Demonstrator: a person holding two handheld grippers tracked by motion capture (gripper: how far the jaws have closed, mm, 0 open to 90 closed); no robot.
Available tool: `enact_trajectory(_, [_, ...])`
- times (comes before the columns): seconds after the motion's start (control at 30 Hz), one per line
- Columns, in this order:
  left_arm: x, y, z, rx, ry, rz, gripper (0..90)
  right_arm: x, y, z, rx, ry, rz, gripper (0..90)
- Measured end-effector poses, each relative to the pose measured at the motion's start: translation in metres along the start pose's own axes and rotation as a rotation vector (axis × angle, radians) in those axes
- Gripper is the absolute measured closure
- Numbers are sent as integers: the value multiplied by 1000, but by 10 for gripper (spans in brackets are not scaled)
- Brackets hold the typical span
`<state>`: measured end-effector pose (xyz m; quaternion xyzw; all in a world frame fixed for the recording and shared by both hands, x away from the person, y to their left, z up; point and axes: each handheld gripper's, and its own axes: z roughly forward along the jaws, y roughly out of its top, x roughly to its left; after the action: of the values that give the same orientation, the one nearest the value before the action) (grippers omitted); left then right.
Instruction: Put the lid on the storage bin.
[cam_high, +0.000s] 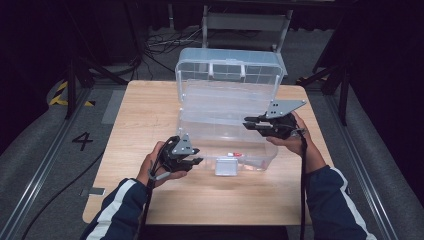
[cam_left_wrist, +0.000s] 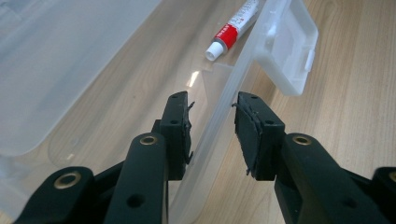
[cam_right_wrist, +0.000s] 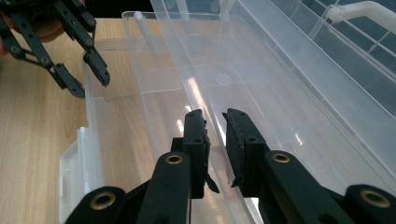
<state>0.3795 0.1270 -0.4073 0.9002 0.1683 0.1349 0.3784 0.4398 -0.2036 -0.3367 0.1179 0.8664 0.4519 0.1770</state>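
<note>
Our left gripper (cam_high: 196, 161) straddles the clear box's (cam_high: 225, 125) front wall near the surface's (cam_high: 150, 110) front edge, pads not pressing; our right gripper (cam_high: 251, 123) pinches its inner tray edge. Uneven pulling could tip it.

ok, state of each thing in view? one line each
clear plastic box: open, lid tilted up at the back
front latch: unfastened, flipped down onto the table
tube: capped, lying flat inside the box
left claw: straddles the front wall, pads not touching
right claw: narrow gap around inner tray edge, grip unclear
</note>
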Motion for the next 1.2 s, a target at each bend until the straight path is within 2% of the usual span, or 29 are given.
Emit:
enact_trajectory(0.23, [2,-3,-24,-37,20,-6,561,1,0,-1,7,-6,-9,786])
enact_trajectory(0.3, [5,-5,-35,-43,56,-10,521,2,0,-2,9,-5,-10,788])
enact_trajectory(0.33, [5,-5,-35,-43,56,-10,497,2,0,-2,9,-5,-10,788])
enact_trajectory(0.37, [9,-8,-43,-47,80,-29,485,3,0,-2,13,-8,-18,790])
enact_trajectory(0.4, [9,-8,-43,-47,80,-29,478,3,0,-2,13,-8,-18,790])
enact_trajectory(0.47, [14,-12,-52,-59,98,-55,468,3,1,-2,17,-6,-25,790])
enact_trajectory(0.6, [28,-19,-69,-96,168,-110,450,5,2,-3,35,-10,-39,791])
enact_trajectory(0.73, [45,-23,-85,-169,219,-174,450,7,3,-3,50,-9,-47,792])
enact_trajectory(0.8, [55,-20,-91,-196,266,-203,444,7,3,-4,59,-8,-53,792])
enact_trajectory(0.87, [62,-16,-94,-219,292,-215,442,8,4,-3,65,-8,-58,792])
enact_trajectory(0.93, [69,-9,-94,-222,320,-219,451,8,5,-3,71,-5,-65,793])
enact_trajectory(1.03, [80,4,-91,-241,339,-224,459,9,5,-3,75,-4,-68,793])
enact_trajectory(1.1, [83,10,-90,-255,335,-224,471,9,5,-3,76,-6,-66,793])
enact_trajectory(1.2, [90,25,-85,-280,346,-220,525,10,5,-3,80,-5,-66,792])
